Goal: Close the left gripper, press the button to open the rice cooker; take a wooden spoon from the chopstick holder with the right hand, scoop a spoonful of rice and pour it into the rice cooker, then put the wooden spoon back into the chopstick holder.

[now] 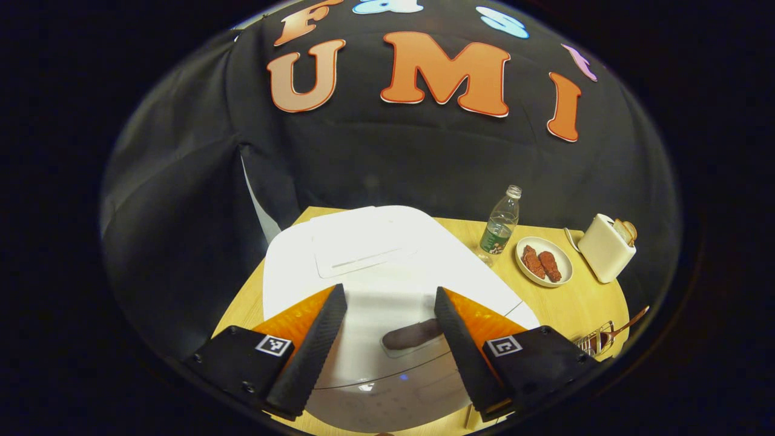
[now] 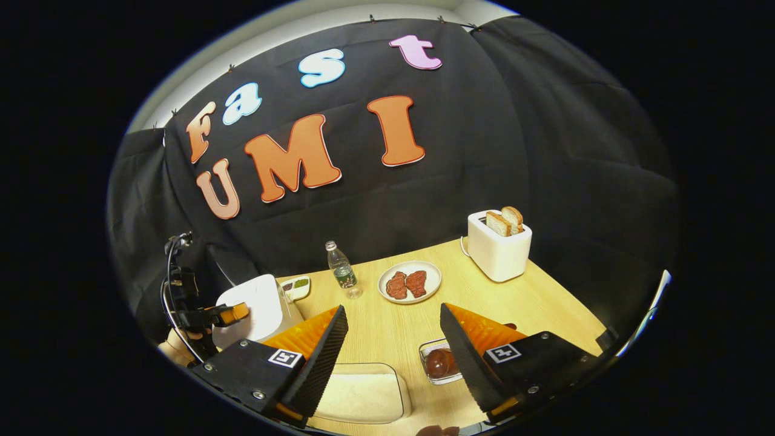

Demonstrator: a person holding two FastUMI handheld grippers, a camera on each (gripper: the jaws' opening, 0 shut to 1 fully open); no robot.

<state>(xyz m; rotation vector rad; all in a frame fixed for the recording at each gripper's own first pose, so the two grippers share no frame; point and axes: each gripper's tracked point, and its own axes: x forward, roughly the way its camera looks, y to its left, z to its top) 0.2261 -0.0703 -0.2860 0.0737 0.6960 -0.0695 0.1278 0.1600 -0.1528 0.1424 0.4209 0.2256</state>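
The left gripper (image 1: 390,315) hovers over the white rice cooker (image 1: 375,266), jaws spread wide, with the dark oblong button (image 1: 415,335) just below and between them. The lid looks shut. To press cleanly, I'd bring the jaws together first, then push one blunt tip straight down on the button's middle, not its edge. The right gripper (image 2: 393,339) waits above the counter (image 2: 533,303), jaws also spread and holding nothing; the clear tray of rice (image 2: 360,396) lies under its left jaw, and the wooden spoon (image 2: 441,362) beside its right.
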